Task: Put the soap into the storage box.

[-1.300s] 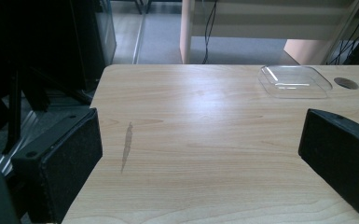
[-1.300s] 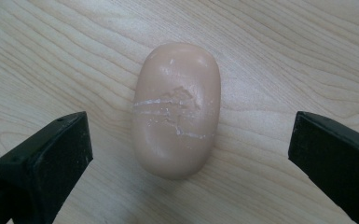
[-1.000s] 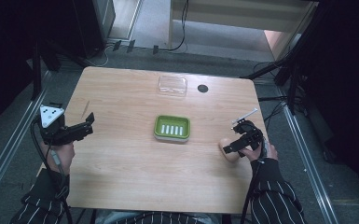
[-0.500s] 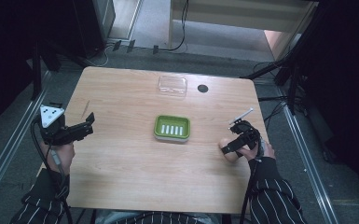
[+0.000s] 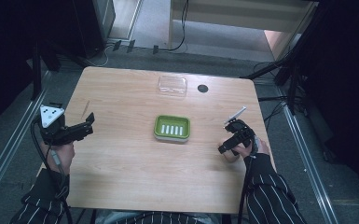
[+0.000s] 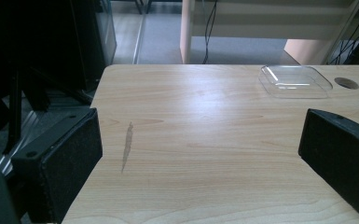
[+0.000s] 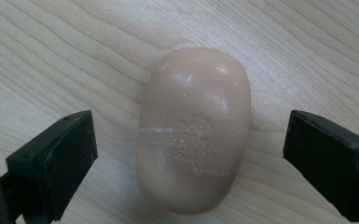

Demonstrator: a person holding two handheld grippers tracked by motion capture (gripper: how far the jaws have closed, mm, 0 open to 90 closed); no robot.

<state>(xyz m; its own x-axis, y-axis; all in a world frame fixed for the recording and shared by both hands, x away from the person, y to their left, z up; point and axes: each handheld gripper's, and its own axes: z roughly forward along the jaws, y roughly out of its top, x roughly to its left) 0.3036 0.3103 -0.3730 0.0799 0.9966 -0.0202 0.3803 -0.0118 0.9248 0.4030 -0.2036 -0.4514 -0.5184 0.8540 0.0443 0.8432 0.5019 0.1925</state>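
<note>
The wooden counter (image 5: 135, 177) carries everything, with the green soap dish (image 5: 172, 128) at about its middle as the landmark. Beyond the dish, toward the far edge, lies a clear plastic lid (image 5: 172, 86), and just to the right of that lid is a small dark round hole (image 5: 203, 88) in the counter top.

To the left of the dish, near the counter's left edge, the left gripper (image 5: 89, 123) is held level, pointing toward the dish; its jaws stand wide apart with nothing but bare wood between them.

To the right of the dish, near the right edge, the right gripper (image 5: 224, 147) points down at a pale pink bar of soap (image 7: 193, 128). The soap lies flat on the counter, lengthwise between the two black jaws — one to each side of it, both clear of its surface with wood showing in the gaps. The jaws have just been closing a little, yet remain open around the bar, not pressing on it. The soap sits well apart from the dish.
</note>
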